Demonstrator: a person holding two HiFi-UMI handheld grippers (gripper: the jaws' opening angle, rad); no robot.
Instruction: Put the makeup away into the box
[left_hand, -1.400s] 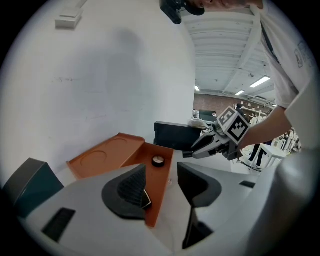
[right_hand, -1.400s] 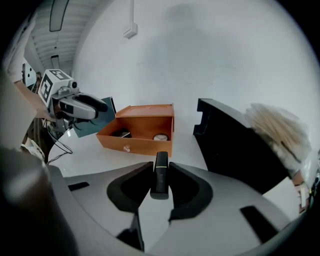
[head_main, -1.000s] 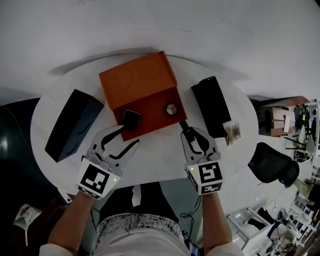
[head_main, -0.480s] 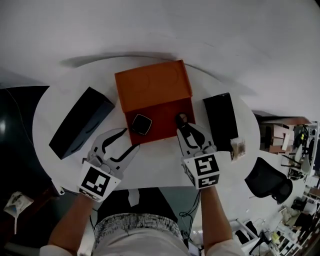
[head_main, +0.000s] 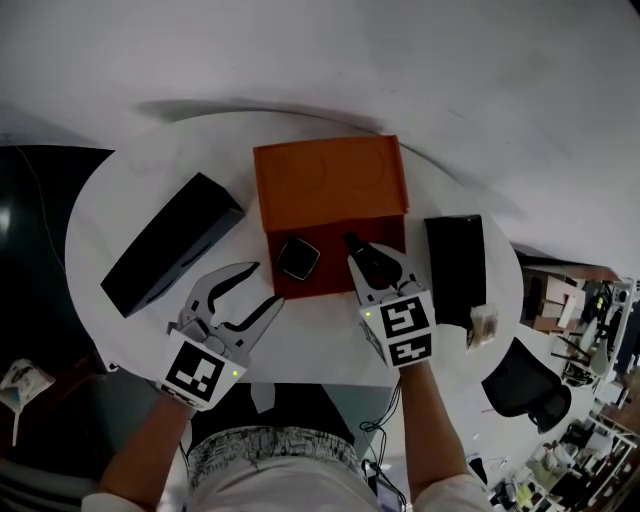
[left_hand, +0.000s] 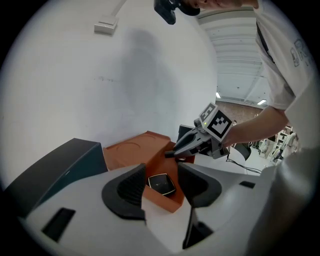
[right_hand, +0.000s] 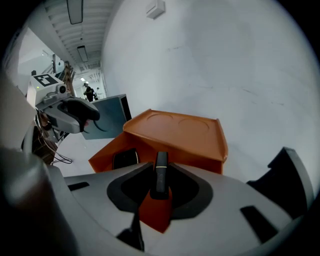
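The orange box (head_main: 330, 180) stands mid-table, its lid tipped up at the back. In its tray lies a black square compact (head_main: 297, 259), which also shows in the left gripper view (left_hand: 161, 183). My right gripper (head_main: 362, 262) is shut on a slim black makeup stick (head_main: 352, 243) and holds it over the right part of the tray. In the right gripper view the stick (right_hand: 160, 172) stands between the jaws, in front of the lid (right_hand: 175, 132). My left gripper (head_main: 245, 290) is open and holds nothing, just short of the box's front left corner.
A long dark box (head_main: 170, 255) lies on the left of the round white table (head_main: 310, 330). A black box (head_main: 455, 265) lies on the right, with a small packet (head_main: 484, 325) near the table edge. A wall rises behind the table.
My right gripper has carried the black stick forward, from in front of the box to over its tray. My left gripper has drawn back from the compact, which stays in the box.
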